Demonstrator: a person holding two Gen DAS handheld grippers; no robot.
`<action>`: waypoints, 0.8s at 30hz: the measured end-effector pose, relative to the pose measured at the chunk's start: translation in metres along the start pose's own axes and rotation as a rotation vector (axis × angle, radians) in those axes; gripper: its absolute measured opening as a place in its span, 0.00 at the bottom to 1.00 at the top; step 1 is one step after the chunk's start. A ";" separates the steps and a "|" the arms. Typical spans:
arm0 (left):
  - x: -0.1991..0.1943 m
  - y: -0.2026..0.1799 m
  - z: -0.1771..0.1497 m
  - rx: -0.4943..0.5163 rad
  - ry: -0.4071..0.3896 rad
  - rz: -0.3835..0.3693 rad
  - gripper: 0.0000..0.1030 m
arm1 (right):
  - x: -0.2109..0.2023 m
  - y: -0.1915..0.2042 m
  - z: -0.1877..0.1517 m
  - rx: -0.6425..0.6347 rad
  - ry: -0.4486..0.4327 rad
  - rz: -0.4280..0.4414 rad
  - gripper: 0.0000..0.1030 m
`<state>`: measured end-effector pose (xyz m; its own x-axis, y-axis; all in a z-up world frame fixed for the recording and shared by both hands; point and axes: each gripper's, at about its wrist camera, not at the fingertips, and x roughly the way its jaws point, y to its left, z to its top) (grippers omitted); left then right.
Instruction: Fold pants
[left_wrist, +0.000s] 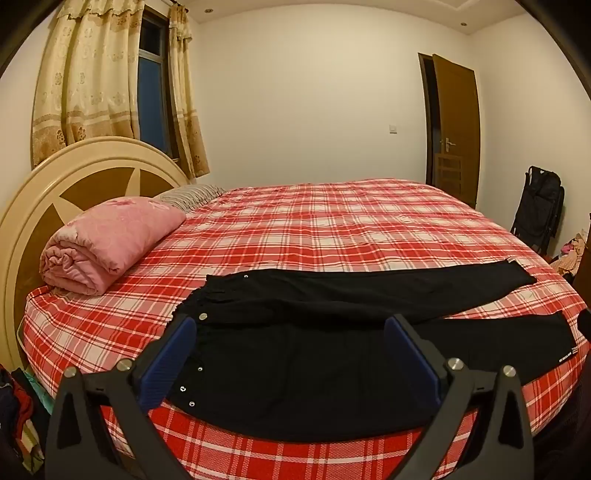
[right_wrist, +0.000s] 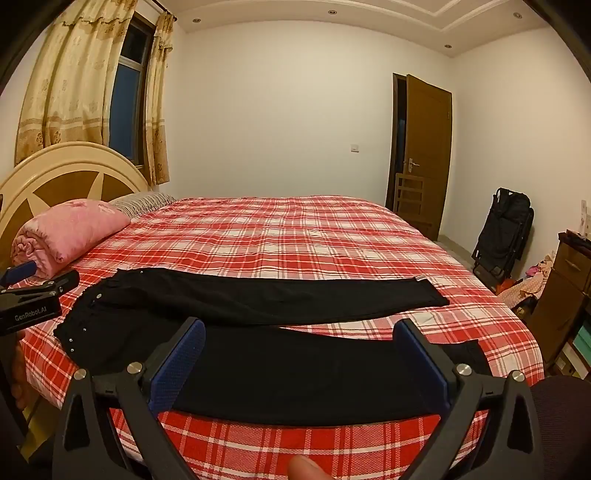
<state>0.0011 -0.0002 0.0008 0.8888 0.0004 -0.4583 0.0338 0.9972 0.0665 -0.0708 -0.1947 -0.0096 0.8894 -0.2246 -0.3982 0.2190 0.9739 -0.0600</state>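
Black pants (left_wrist: 332, 332) lie flat on the near edge of the bed (left_wrist: 314, 229), waistband left, legs running right and splayed apart. My left tongs (left_wrist: 290, 354) are spread wide, gripping nothing, hovering over the waist end. My right tongs (right_wrist: 299, 358) are spread too, empty, over the near leg. Pink blanket (left_wrist: 107, 243) sits far left by the headboard.
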 end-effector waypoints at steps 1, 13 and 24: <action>0.000 0.000 0.000 -0.001 0.001 0.000 1.00 | 0.000 0.000 0.000 0.001 0.001 0.000 0.99; 0.000 0.000 -0.002 -0.005 0.000 0.000 1.00 | 0.000 0.001 -0.001 -0.001 0.003 0.000 0.99; -0.001 -0.002 -0.002 -0.006 0.002 -0.001 1.00 | 0.001 0.002 -0.001 -0.007 0.009 0.003 0.99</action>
<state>-0.0009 -0.0016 -0.0011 0.8876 -0.0001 -0.4605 0.0319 0.9976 0.0612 -0.0699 -0.1931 -0.0116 0.8865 -0.2211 -0.4065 0.2134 0.9748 -0.0648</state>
